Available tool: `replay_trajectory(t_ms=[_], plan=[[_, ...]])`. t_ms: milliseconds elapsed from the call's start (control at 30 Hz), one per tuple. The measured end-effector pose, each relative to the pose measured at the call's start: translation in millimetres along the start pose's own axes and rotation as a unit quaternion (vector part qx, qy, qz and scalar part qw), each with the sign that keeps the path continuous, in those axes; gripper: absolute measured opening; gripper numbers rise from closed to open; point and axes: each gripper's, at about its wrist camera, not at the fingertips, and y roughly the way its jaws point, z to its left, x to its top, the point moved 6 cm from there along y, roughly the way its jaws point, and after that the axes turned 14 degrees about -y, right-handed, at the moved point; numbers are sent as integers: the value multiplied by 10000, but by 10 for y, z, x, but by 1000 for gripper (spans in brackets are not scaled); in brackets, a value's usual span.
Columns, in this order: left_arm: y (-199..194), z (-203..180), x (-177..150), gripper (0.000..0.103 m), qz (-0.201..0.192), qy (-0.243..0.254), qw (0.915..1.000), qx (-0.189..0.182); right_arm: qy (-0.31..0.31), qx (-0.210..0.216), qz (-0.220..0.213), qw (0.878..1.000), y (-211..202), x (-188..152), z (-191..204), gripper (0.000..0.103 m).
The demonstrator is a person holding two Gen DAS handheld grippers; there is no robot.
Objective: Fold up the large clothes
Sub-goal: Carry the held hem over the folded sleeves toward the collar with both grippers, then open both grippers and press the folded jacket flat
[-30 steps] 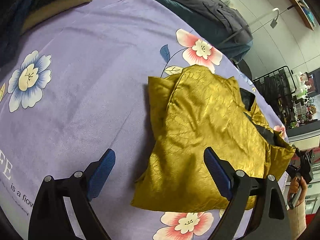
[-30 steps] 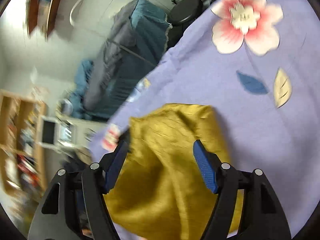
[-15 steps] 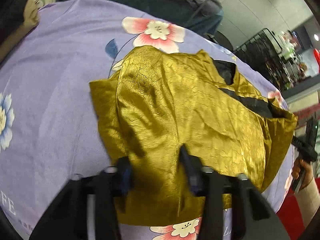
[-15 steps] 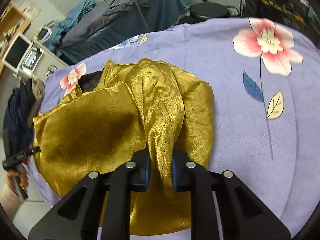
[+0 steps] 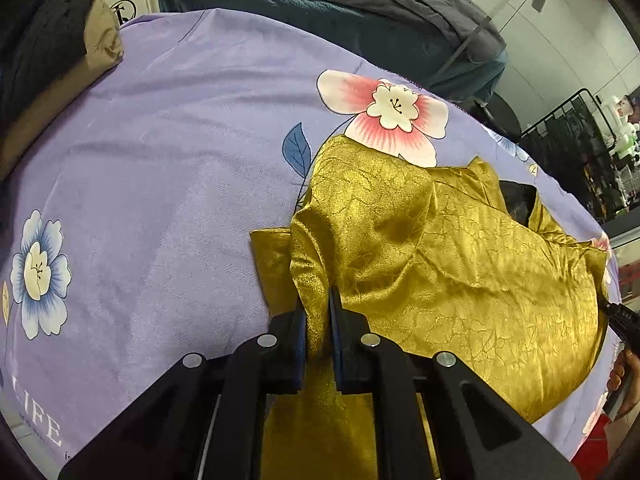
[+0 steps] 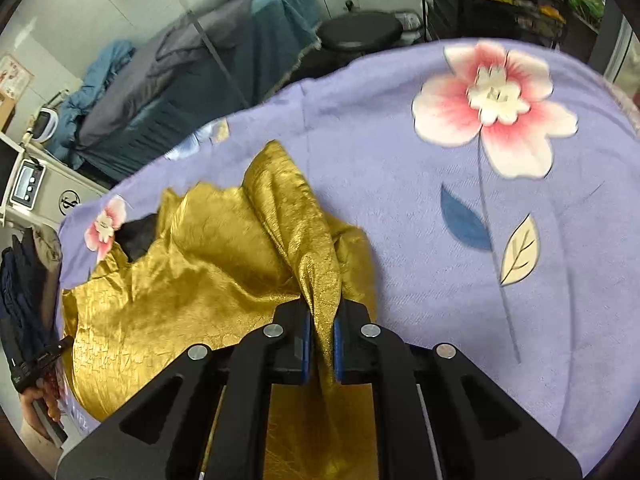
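A shiny gold garment [image 5: 460,264] with a black lining lies bunched on a lilac flowered sheet [image 5: 160,184]. My left gripper [image 5: 318,320] is shut on a pinched fold at the garment's near left edge. In the right wrist view the same garment [image 6: 192,280] spreads to the left, and my right gripper [image 6: 322,328] is shut on a raised ridge of its cloth. Both grips lift the fabric a little off the sheet. The lining [image 6: 138,234] shows at the far side.
Folded dark and tan clothes [image 5: 60,64] lie at the sheet's far left. A grey and teal covered bed [image 5: 340,12] stands behind. The other hand and gripper show at the garment's edge [image 5: 622,320]. A black stool [image 6: 360,34] and racks stand beyond the sheet.
Both grippers were open above the garment a second ago. They closed on folds of the gold cloth and have since pulled it up and toward me.
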Motion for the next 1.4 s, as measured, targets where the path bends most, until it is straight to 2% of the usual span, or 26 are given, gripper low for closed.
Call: replay_trajectory(t_ms=[33, 67, 100, 133, 167, 200, 233, 300, 400, 433, 500, 567, 667, 767, 900, 1100, 1233, 1400], plan=[[-16, -29, -1, 16, -63, 14, 10000, 60, -8, -108, 92, 9999, 62, -20, 1, 12], [-58, -41, 4, 30, -150, 25, 9998, 136, -36, -240, 116, 9996, 82, -18, -1, 18], [-140, -52, 22, 38, -305, 17, 9994, 182, -55, -337, 90, 9994, 68, -20, -4, 23], [-256, -59, 52, 55, -542, 4, 9983, 209, -57, -437, 56, 9990, 43, -17, -4, 35], [-389, -53, 91, 73, -828, -26, 9961, 300, -59, -634, -8, 9980, -16, -2, -15, 55], [-479, -44, 124, 79, -1043, -74, 9938, 386, -87, -924, -172, 9955, -132, 14, -25, 65], [-602, -30, 141, 83, -1287, -139, 9906, 435, -123, -1087, -351, 9934, -237, 32, -28, 69], [-774, -91, 110, 83, -1452, -80, 9890, 277, -229, -1275, -639, 9895, -442, 36, 1, 69], [-853, -346, -167, 83, -1337, 361, 9903, 74, -547, -1055, -867, 9891, -663, -22, 255, 69], [-839, -463, -307, 83, -1255, 610, 9902, -6, -819, -926, -865, 9886, -704, -104, 440, 69], [-778, -712, -683, 83, -1047, 1210, 9871, -60, -1293, -656, -765, 9865, -674, -226, 766, 69], [-694, -872, -1001, 83, -828, 1510, 9850, -79, -1873, -317, -523, 9804, -603, -480, 1147, 70], [-515, -1022, -1342, 83, -500, 1614, 9856, -78, -2265, -106, -218, 9737, -462, -800, 1521, 71], [-395, -1073, -1484, 83, -345, 1564, 9870, -112, -2605, -283, -4, 9651, -327, -1070, 1735, 71], [-238, -1067, -1509, 83, -217, 1598, 9869, 7, -2622, -380, 160, 9641, -224, -1241, 1733, 74], [55, -1130, -1398, 87, -149, 1767, 9838, 247, -2389, -393, 409, 9694, 30, -1061, 1626, 74], [209, -1200, -1264, 93, -110, 1813, 9827, 376, -2452, -554, 507, 9666, 192, -904, 1660, 76], [415, -1215, -1101, 98, 167, 1665, 9849, 443, -2649, -803, 803, 9576, 431, -839, 1700, 82]])
